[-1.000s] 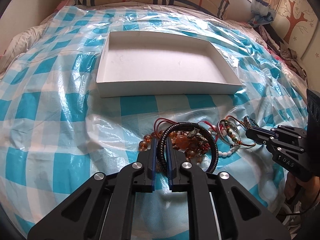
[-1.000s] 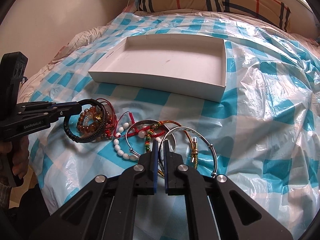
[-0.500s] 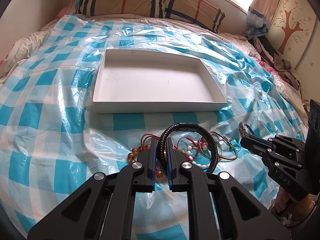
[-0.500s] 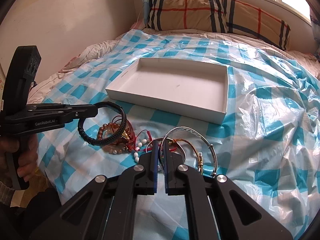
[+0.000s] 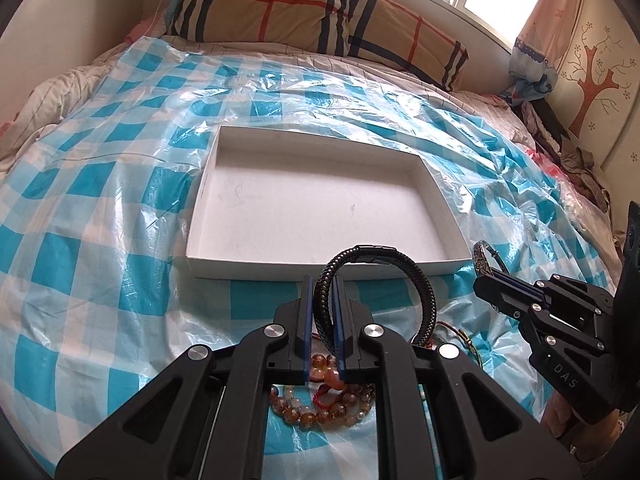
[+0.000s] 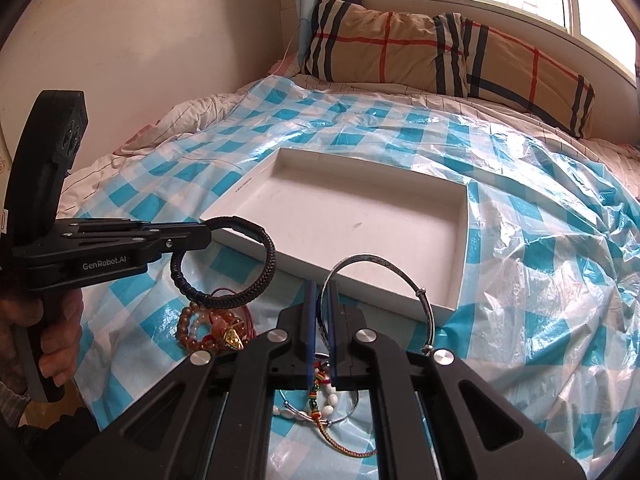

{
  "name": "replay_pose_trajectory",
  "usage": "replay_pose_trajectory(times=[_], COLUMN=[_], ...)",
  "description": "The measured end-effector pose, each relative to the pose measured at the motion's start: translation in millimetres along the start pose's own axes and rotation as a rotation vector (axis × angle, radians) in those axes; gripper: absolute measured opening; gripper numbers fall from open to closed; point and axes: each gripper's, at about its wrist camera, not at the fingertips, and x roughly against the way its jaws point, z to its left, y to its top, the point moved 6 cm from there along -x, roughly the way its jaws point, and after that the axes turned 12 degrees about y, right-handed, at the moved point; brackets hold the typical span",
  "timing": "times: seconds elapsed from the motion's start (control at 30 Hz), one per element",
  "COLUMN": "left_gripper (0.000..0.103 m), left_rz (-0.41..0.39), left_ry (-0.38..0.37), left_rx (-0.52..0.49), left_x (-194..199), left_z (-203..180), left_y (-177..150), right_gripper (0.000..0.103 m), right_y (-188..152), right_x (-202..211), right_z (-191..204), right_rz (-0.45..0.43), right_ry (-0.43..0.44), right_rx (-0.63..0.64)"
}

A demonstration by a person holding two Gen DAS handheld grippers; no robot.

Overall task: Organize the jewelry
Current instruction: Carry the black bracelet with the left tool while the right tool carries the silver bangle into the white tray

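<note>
1. Over the last second I have raised both claws off the pile. A second ago the black braided bracelet and the silver bangle were lying low among the other pieces; now both hang clear of the bed.

2. My left claw is closed to a narrow gap on the black braided bracelet. The loop stands upright, and its far arc crosses the near wall of the white tray at about 12 o'clock.

3. My right claw is pinched nearly shut on the silver bangle, which arcs up and over to 2 o'clock, just short of the tray's near corner.

4. I judge that both picks have succeeded and that the carry to the tray is under way. Nothing lies in the tray so far.

5. Left on the blue checked plastic sheet are the amber bead bracelet, directly under my left claw at 6 o'clock, and the white bead strand and the red-green cord under my right.

6. Nothing stands between the claws and the tray. The two claws are close beside each other, so the loops could knock together. Red thread lies just beside the black loop; I cannot tell whether it has caught.
</note>
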Motion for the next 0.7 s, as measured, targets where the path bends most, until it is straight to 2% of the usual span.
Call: replay_pose_trajectory(times=[0.7], left_gripper=[0.008], left_rz=[-0.002], left_ry=[0.026], left_rx=[0.020], left_x=[-55.6], left_z=[4.1], left_y=[32.9], right_gripper=[0.006], right_y=[34.4], right_x=[-59.7], right_z=[-24.4], right_rz=[0.016], right_ry=[-0.020], right_rx=[0.041])
